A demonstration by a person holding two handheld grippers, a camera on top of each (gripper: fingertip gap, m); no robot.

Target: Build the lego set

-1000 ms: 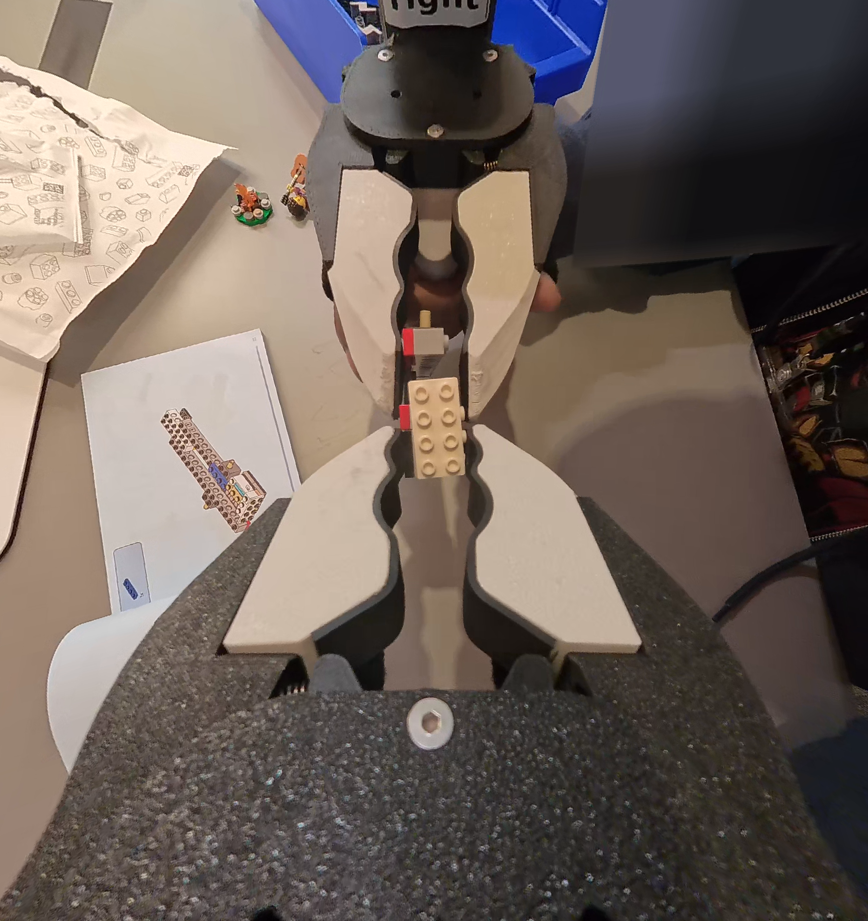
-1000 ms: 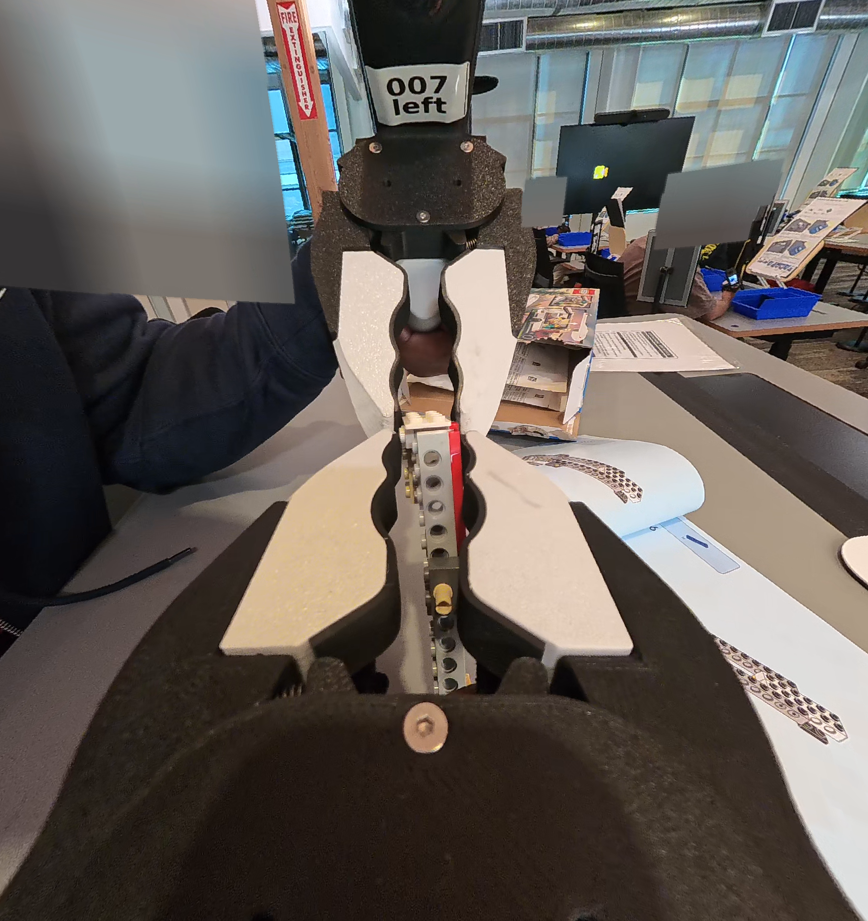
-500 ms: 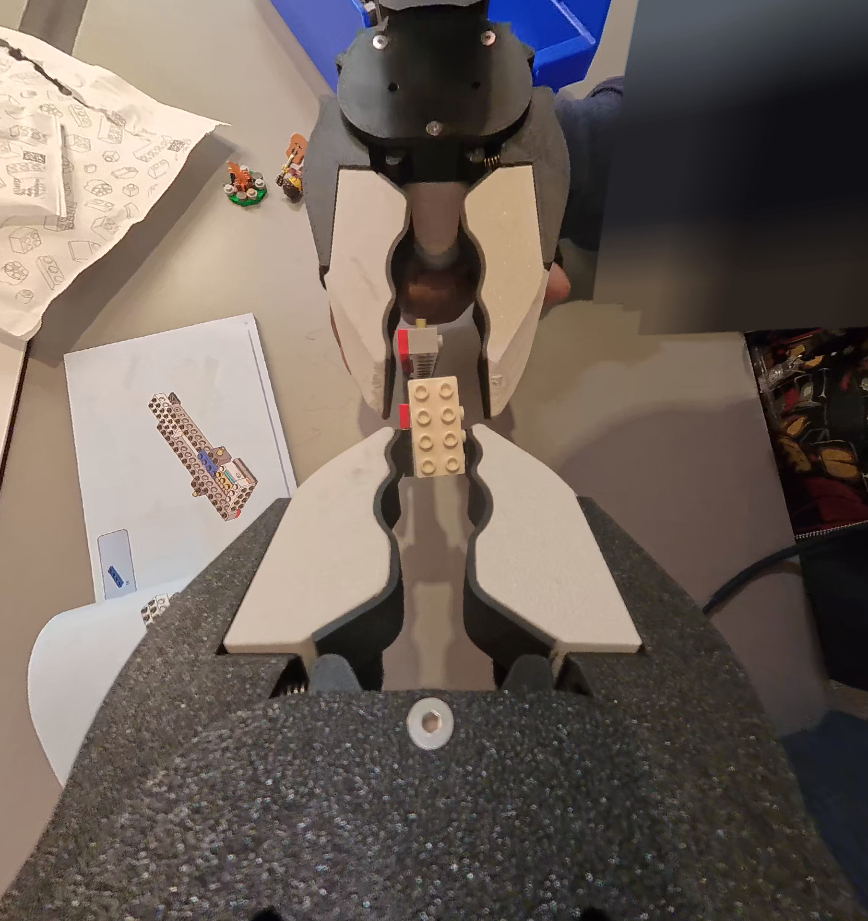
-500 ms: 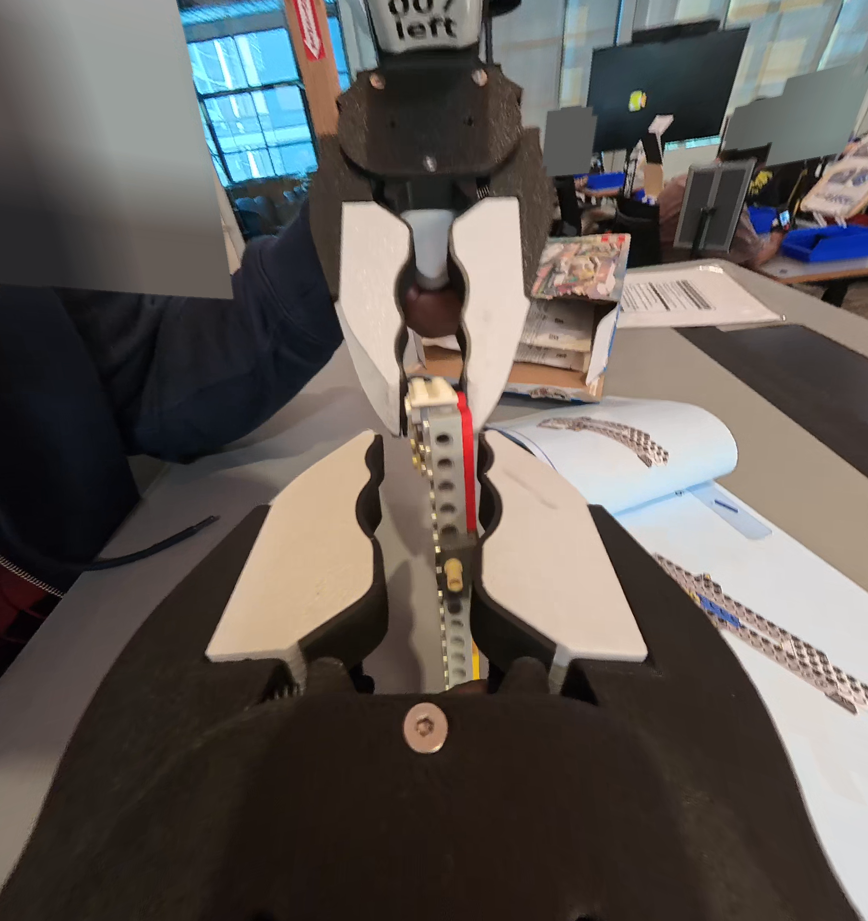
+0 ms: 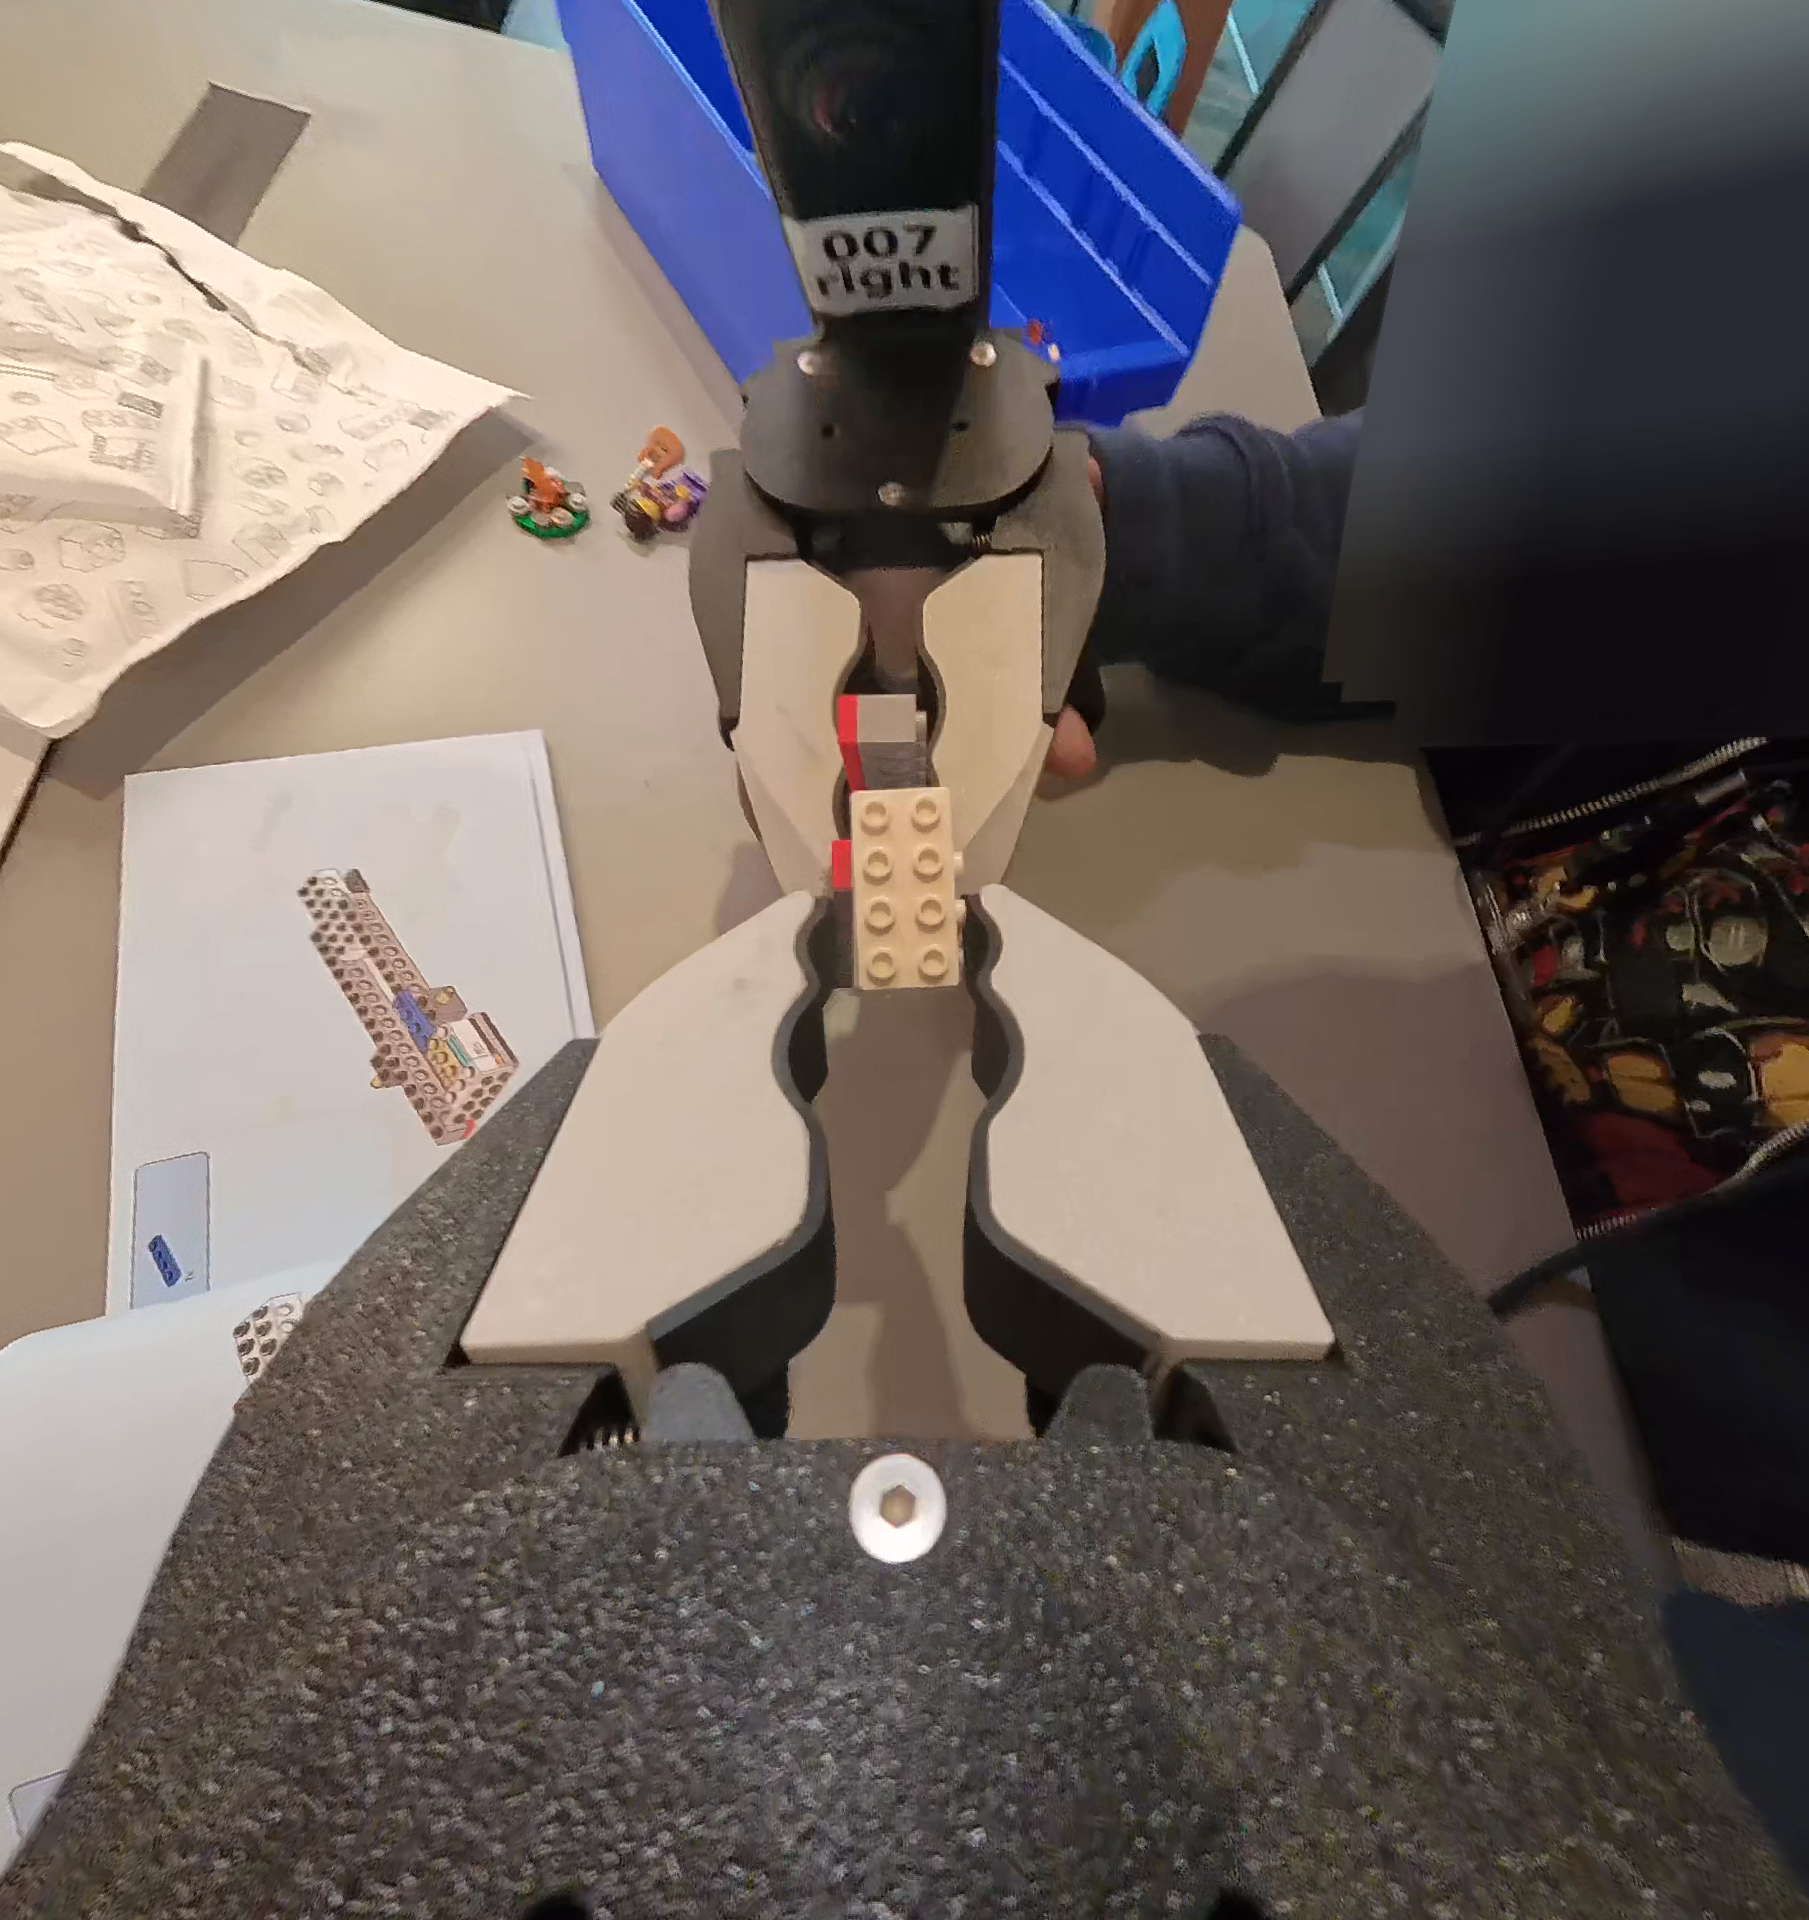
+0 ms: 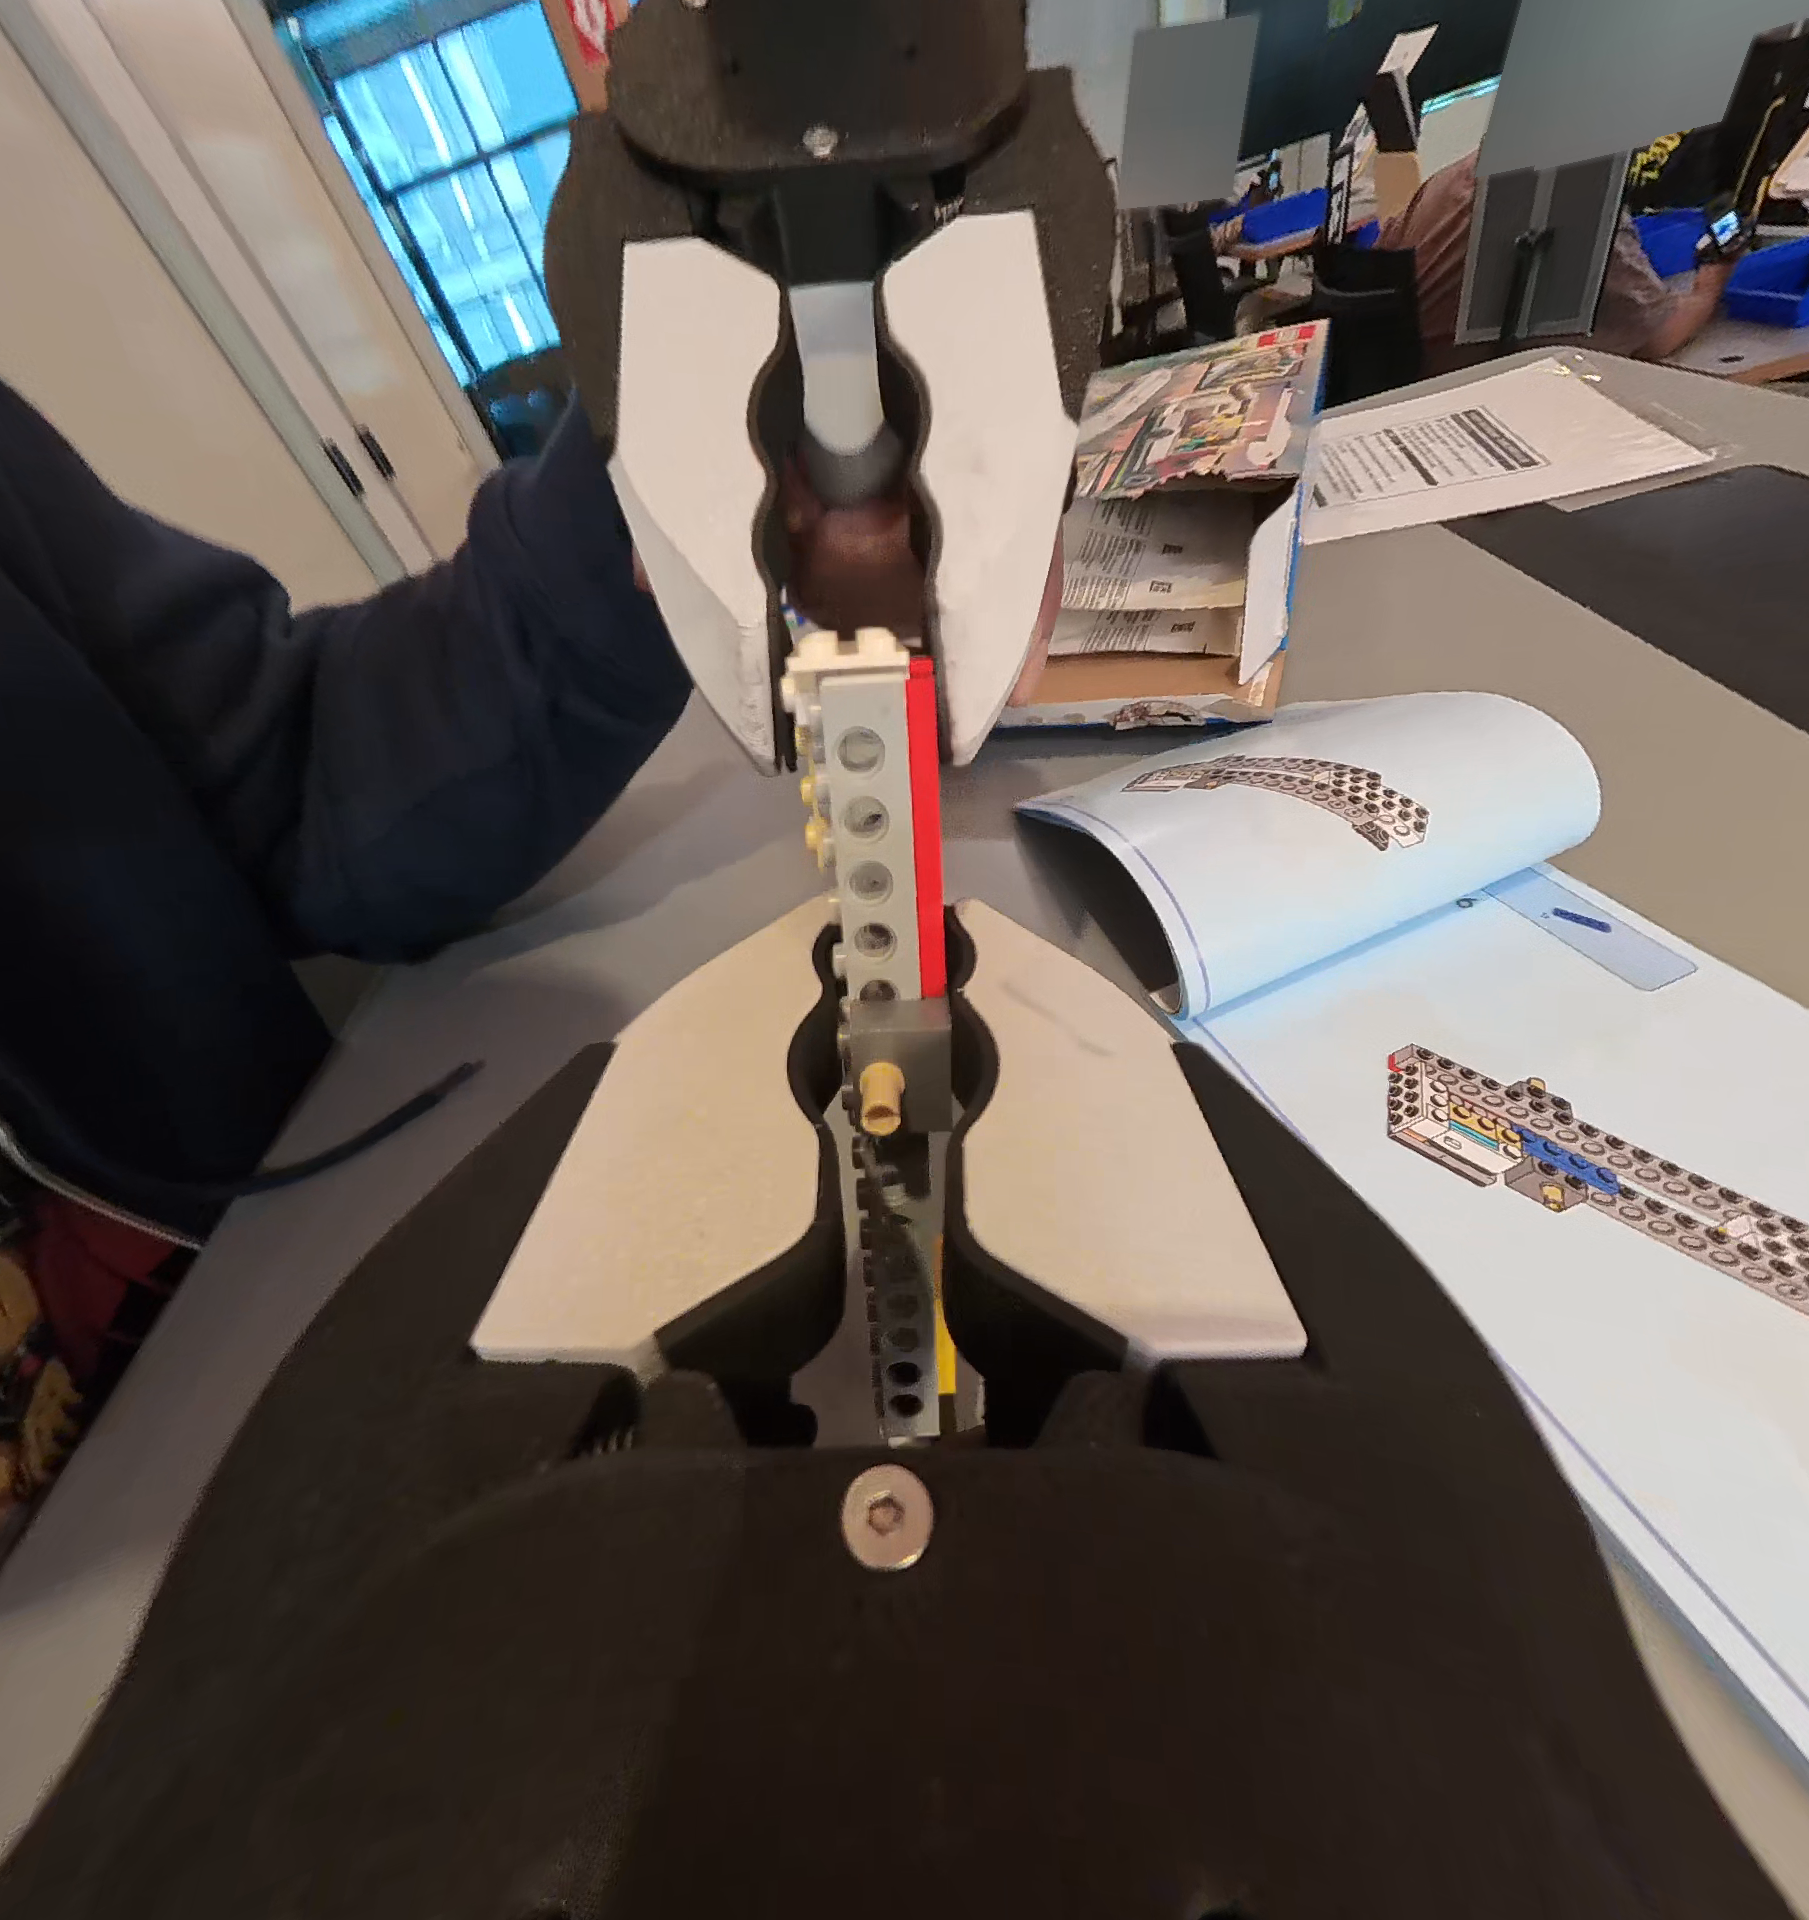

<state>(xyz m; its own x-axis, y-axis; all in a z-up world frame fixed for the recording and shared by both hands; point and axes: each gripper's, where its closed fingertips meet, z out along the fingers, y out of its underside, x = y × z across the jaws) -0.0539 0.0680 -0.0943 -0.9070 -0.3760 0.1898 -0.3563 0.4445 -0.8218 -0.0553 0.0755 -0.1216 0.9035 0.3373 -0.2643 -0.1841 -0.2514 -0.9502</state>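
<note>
A long brick assembly is held between my two grippers, which face each other above the grey table (image 5: pixel 1243 935). It is a grey beam with holes (image 6: pixel 864 831), a red strip (image 6: pixel 924 821), a dark grey block with a tan pin (image 6: pixel 900 1070) and a tan studded brick (image 5: pixel 905 894) at one end. My left gripper (image 5: pixel 898 914) is shut on the tan-brick end. It also shows in the right wrist view (image 6: pixel 864 717). My right gripper (image 6: pixel 895 935) is shut on the beam near the dark grey block. It also shows in the left wrist view (image 5: pixel 884 821).
An open instruction booklet (image 5: pixel 339 987) (image 6: pixel 1502 1039) lies on the table. A printed paper bag (image 5: pixel 152 416), two small brick figures (image 5: pixel 557 499) and a blue bin (image 5: pixel 1087 208) are beyond it. A torn cardboard box (image 6: pixel 1180 499) and a printed sheet (image 6: pixel 1482 436) lie farther off. A person's dark sleeve (image 6: pixel 256 727) is at the left. My left and right fingertips are right by each other.
My right gripper's fingers opened off the beam and came together on it again. More of the beam now shows between the two grippers. My left gripper kept its hold.
</note>
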